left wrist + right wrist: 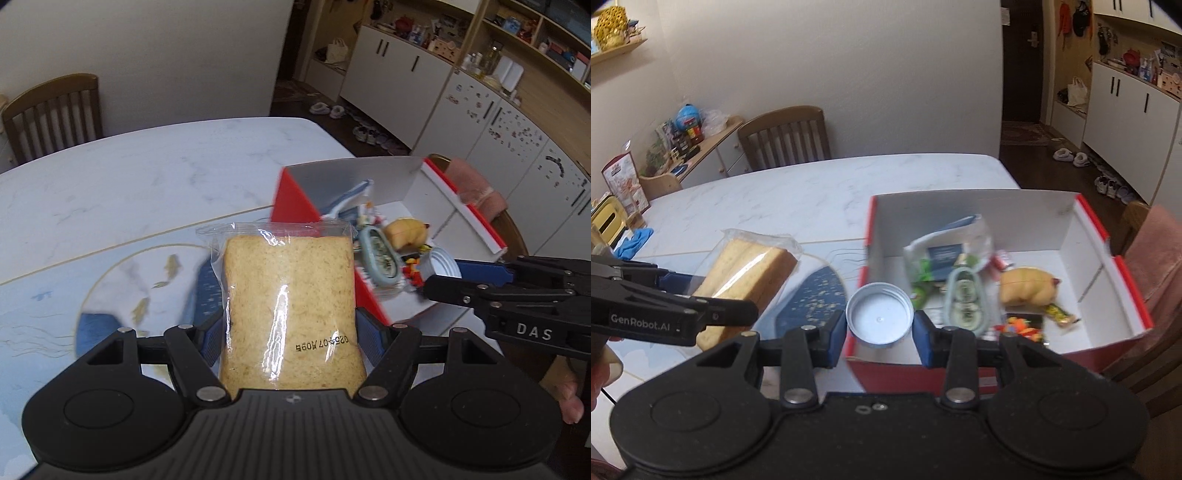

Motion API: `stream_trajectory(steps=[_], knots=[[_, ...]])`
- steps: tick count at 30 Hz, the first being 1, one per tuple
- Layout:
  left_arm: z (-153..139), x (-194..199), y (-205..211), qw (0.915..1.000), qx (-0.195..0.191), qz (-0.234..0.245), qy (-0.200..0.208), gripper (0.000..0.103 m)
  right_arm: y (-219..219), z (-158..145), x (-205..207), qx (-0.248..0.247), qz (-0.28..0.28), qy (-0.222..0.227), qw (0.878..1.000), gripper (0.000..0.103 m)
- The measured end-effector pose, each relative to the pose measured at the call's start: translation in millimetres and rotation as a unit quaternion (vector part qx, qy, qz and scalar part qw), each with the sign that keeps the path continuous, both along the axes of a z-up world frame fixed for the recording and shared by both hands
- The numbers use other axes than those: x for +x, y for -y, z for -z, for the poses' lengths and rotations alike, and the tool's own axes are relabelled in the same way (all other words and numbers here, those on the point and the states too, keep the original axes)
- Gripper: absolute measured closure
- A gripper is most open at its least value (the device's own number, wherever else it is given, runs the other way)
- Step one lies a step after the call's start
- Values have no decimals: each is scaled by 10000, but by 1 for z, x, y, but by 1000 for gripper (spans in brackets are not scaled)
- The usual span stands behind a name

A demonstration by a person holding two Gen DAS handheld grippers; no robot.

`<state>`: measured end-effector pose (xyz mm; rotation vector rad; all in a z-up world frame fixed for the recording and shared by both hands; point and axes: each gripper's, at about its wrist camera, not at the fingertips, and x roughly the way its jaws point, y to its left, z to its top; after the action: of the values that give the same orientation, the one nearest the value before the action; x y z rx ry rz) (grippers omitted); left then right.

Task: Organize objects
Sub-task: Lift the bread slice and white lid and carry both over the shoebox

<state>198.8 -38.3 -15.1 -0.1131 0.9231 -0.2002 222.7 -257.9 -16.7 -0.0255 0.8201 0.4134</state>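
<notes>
Two tongs: left tongs (pixel 288 332) clamp a wrapped bread slice (pixel 291 314); right tongs (pixel 879 332) pinch a white jar lid (pixel 879 319).
Where: both aloft; red-and-white box (pixel 1108 236) at 1 o'clock on the counter (pixel 794 192).
Risk: slick wrapper may slide; the lid, held by its rim, could pop free short of the box.
Writing: "DAS", "GenRobot.AI" on the tongs; mirrored date stamp on the wrapper.

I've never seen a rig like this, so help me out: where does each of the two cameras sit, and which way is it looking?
Left wrist: rides the left tongs, looking down along them at the bagged bread they grip; a fingertip shows at lower right.
Right wrist: rides the right tongs, looking down at the white lid they hold over the red box.
Shared: marble table, box, bread, lid, each other's tongs.
</notes>
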Motion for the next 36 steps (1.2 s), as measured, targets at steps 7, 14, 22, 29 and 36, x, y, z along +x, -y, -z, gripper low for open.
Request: stream_trajectory(steps=[7,14,22,29,36], knots=[[-6,22,54,9994,122,296,113,32,43,0,9,-45,181,105,9998,65],[-6,60,99,9984,240,486,155,32,80,9,23,-196,329,148,9992,65],[8,107,140,9955,611,686,227,32,97,23,47,-408,326,83,9986,65],[30,143,158,9929,884,774,161,32,100,41,72,-515,272,-200,9981,65],[55,158,169,9877,1157,1045,71,32,96,62,89,-770,99,-425,9961,65]])
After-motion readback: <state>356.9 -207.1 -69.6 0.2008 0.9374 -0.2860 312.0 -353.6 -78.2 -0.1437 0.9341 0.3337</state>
